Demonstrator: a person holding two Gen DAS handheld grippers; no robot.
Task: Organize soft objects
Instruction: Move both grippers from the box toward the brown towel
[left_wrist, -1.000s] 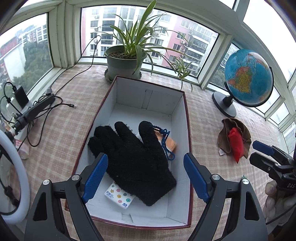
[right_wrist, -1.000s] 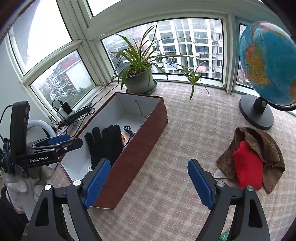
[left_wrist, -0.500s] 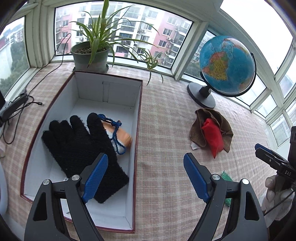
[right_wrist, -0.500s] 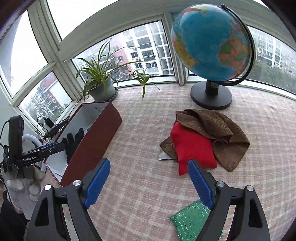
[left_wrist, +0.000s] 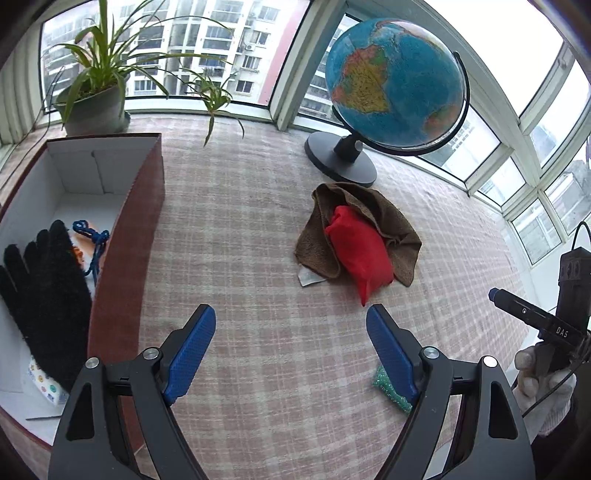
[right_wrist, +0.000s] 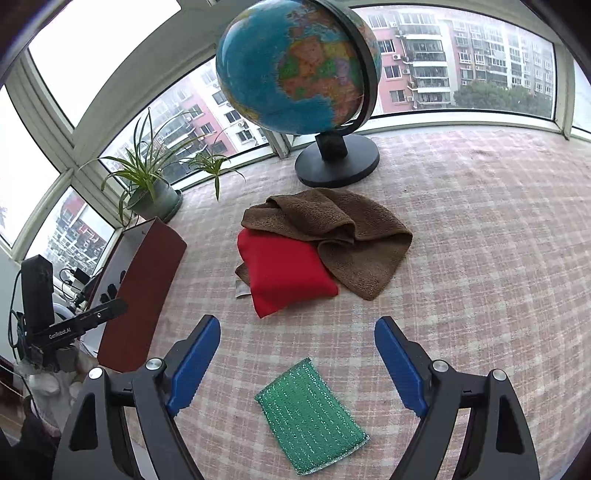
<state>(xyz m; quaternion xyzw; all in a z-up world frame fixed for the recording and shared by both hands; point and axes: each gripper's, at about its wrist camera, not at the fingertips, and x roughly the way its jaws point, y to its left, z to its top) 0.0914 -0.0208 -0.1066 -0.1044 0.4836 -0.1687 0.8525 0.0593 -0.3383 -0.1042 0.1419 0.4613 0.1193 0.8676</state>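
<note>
Item: green scouring sponge (right_wrist: 311, 410). Flat, glittery mesh, lying on the checked tablecloth (right_wrist: 480, 258) at the near edge, between and just below the spread fingers of the right gripper (right_wrist: 297, 360). No contact is seen. In the left wrist view only a corner of it is shown behind the right-hand finger of the left gripper (left_wrist: 291, 345).

Item: red beanbag (right_wrist: 282, 273). Plump, lying farther off at mid-table, its far edge tucked under a crumpled brown towel (right_wrist: 343, 232). A small grey tag or paper scrap (left_wrist: 309, 276) is seen at the towel's near left corner.

Item: cardboard box (left_wrist: 125, 236), dark red outside, white inside, at the left. A black knitted glove (left_wrist: 44, 291), a blue cord on an orange object (left_wrist: 88, 243) and a small sticker-printed packet (left_wrist: 44, 382) are already held in it.

Grippers: both are spread wide and nothing is held by either. The left one is hung over bare cloth between box and towel.

Step judged in hand: selection of the next soft item, three being left outside the box. The sponge is judged the right gripper's likeliest target. A lowering onto it, a closing across its short width and a carry leftward over the box wall would be called for.

Surroundings: a globe (right_wrist: 295, 66) on a black stand at the far side, a potted spider plant (left_wrist: 92, 96) on the far left sill.
</note>
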